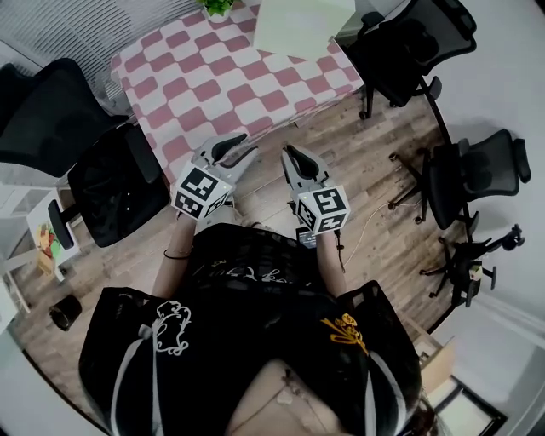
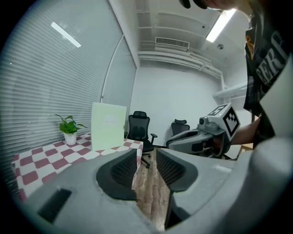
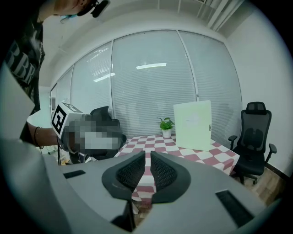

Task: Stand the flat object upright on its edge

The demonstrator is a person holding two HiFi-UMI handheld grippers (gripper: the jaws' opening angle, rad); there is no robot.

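Note:
The flat object (image 1: 302, 25) is a pale green board standing upright on its edge at the far side of the red-and-white checked table (image 1: 230, 85). It also shows in the left gripper view (image 2: 108, 126) and the right gripper view (image 3: 192, 124). Both grippers are held in the air in front of the person, short of the table's near edge and far from the board. My left gripper (image 1: 238, 146) (image 2: 146, 153) is narrowly open with nothing between its pads. My right gripper (image 1: 294, 156) (image 3: 148, 155) shows only a thin slit and holds nothing.
A small potted plant (image 1: 217, 7) (image 3: 166, 125) stands on the table near the board. Black office chairs surround the table: two at the left (image 1: 111, 183), one at the far right corner (image 1: 409, 43), another further right (image 1: 477, 174). Wooden floor lies below the grippers.

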